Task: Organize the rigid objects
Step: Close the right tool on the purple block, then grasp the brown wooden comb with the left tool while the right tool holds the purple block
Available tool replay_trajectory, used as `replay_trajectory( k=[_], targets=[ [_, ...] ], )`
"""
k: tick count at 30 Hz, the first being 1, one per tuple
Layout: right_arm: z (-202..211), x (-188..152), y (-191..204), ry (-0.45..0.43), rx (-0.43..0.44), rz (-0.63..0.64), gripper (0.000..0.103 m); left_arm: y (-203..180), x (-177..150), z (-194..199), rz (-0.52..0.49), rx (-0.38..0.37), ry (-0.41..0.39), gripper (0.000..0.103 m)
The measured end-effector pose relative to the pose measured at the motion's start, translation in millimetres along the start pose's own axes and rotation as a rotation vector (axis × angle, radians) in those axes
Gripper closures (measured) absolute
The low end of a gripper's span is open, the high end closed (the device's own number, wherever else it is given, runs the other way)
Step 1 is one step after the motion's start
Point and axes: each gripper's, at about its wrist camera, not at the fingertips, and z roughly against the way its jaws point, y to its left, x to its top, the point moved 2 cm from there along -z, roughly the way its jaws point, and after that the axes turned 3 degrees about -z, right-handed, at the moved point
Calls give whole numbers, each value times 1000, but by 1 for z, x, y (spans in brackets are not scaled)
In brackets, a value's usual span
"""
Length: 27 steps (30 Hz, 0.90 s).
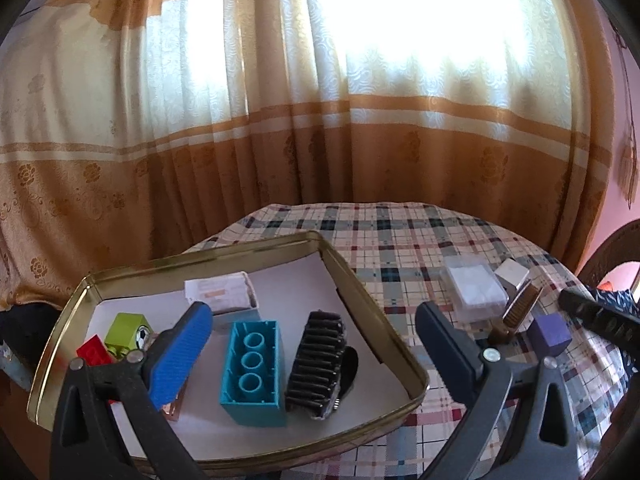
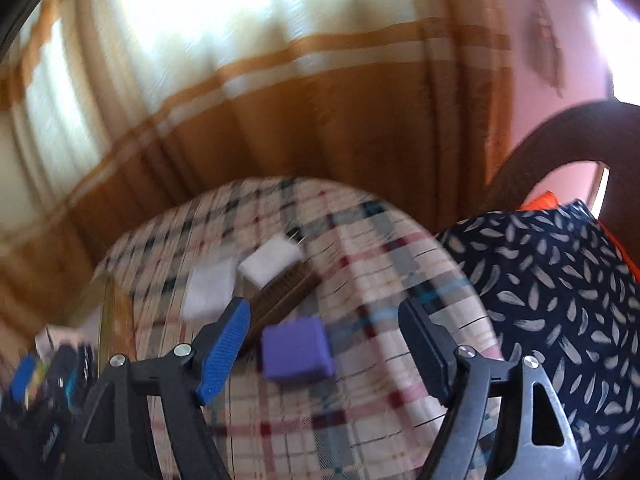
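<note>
My left gripper (image 1: 314, 314) hangs open over a gold-rimmed tin tray (image 1: 362, 280). In the tray lie a teal brick (image 1: 252, 364), a black comb (image 1: 316, 364), a green block with a football (image 1: 128, 330), a red brick (image 1: 94, 354) and a white box (image 1: 220, 292). My right gripper (image 2: 324, 312) is open low over the checked tablecloth (image 2: 360, 420). A purple cube (image 2: 296, 354) sits between its fingers, nearer the blue pad, with neither pad touching it. Behind the cube lie a brown brush (image 2: 280, 296), a white cube (image 2: 268, 262) and a clear plastic box (image 2: 208, 286). The right wrist view is blurred.
Right of the tray, the left wrist view shows the clear box (image 1: 474, 288), white cube (image 1: 512, 274), brush (image 1: 520, 308) and purple cube (image 1: 548, 334). Curtains (image 1: 320, 140) hang behind the round table. A person's patterned dark garment (image 2: 560, 300) and a wooden chair back (image 2: 532, 140) are on the right.
</note>
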Motion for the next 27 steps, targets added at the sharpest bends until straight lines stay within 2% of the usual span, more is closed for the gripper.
replay_trajectory(
  k=[4,5,6,8,11,14,15,18,23,25,27],
  targets=[
    [-11,-3,10,60,-20,70,25,-3,1,2,-10,-30,-5,0],
    [-14,-4,10,76,-26,82,30,-5,1,1,-15,-43,-1,0],
    [-18,-5,10,96,-40,93,41,-7,1,1,-22,-59,3,0],
    [-21,-5,7,119,-38,94,44,-12,2,2,-41,-81,0,0],
    [-29,-8,8,177,-70,152,55,-20,4,5,-77,-104,-17,0],
    [-26,-8,9,182,-43,166,60,-32,6,9,-103,-141,-25,0],
    [-24,-7,6,180,-11,148,60,-36,7,10,-103,-168,-26,0],
    [-12,-3,-4,126,12,89,60,-57,6,13,-146,-244,-14,1],
    [27,10,-25,-64,-54,81,60,-101,8,20,-255,-365,-3,5],
    [37,15,-34,-105,-68,67,60,-113,9,15,-263,-404,32,5],
    [41,19,-41,-118,-66,52,60,-123,9,2,-248,-444,104,5]
  ],
)
